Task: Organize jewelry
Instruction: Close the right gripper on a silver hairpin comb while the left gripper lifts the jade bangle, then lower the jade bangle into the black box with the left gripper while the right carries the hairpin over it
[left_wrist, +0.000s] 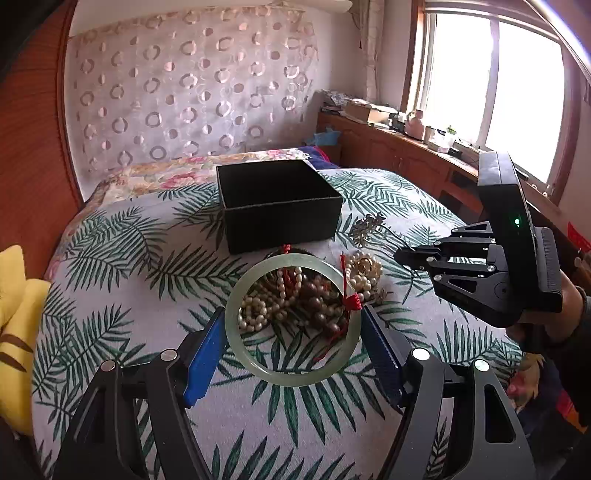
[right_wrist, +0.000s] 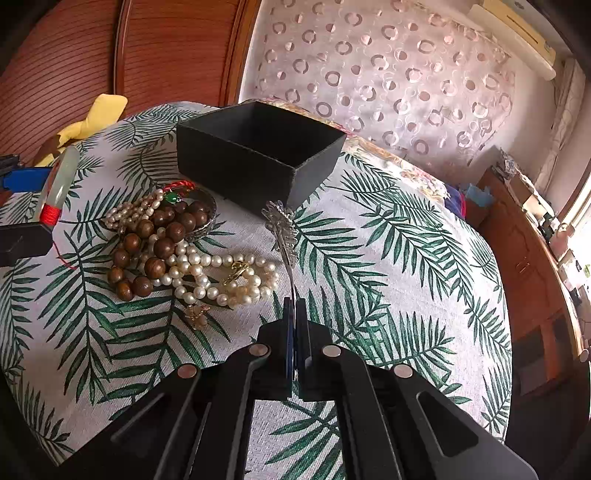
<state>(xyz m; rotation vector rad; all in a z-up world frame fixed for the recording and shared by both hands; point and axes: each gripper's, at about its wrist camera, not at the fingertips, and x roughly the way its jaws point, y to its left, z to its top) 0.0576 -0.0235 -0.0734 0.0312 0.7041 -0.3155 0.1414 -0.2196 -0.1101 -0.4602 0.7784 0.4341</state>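
A home bedroom — leaf-print bed (left_wrist: 147, 280), wooden headboard (left_wrist: 33, 147), curtained window (left_wrist: 491, 85).

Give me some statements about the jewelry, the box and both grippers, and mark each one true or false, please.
1. The left gripper holds the jade bangle between its fingers. True.
2. The right gripper is wide open. False: it is shut on the silver hairpin.
3. The black box already holds the pearl necklace. False: the pearls lie on the bedspread; no jewelry shows in the box.
4. The wooden beads lie beside the pearls. True.
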